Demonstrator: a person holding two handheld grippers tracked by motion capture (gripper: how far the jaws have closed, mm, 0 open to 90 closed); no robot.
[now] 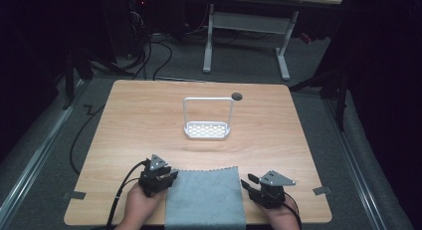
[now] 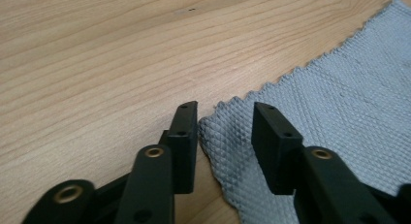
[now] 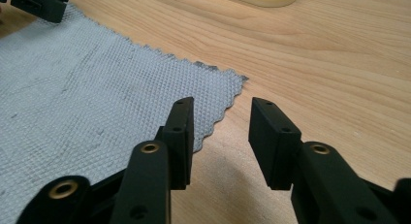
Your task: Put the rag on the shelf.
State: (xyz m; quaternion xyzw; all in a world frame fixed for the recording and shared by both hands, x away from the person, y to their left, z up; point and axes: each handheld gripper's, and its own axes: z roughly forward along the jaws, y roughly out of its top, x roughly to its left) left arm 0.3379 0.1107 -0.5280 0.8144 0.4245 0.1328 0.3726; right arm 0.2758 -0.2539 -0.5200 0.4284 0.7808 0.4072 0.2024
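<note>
Two grippers (image 1: 160,178) (image 1: 259,186) beside unmarked cloth (image 1: 205,197)

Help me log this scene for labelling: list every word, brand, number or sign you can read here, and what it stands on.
None: no readable text stands on the cloth, the rack, the table or the grippers, left and right.

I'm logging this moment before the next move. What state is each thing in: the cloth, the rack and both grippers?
Grey cloth: lying flat on the table, near edge hanging over the table's front, not gripped.
White rack: upright at mid-table, nothing in it, untouched.
Left gripper: open, jaws astride the cloth's corner, pads not pressing.
Right gripper: open, jaws either side of the cloth's zigzag edge, nothing clamped.
Table: bears the cloth and rack.
</note>
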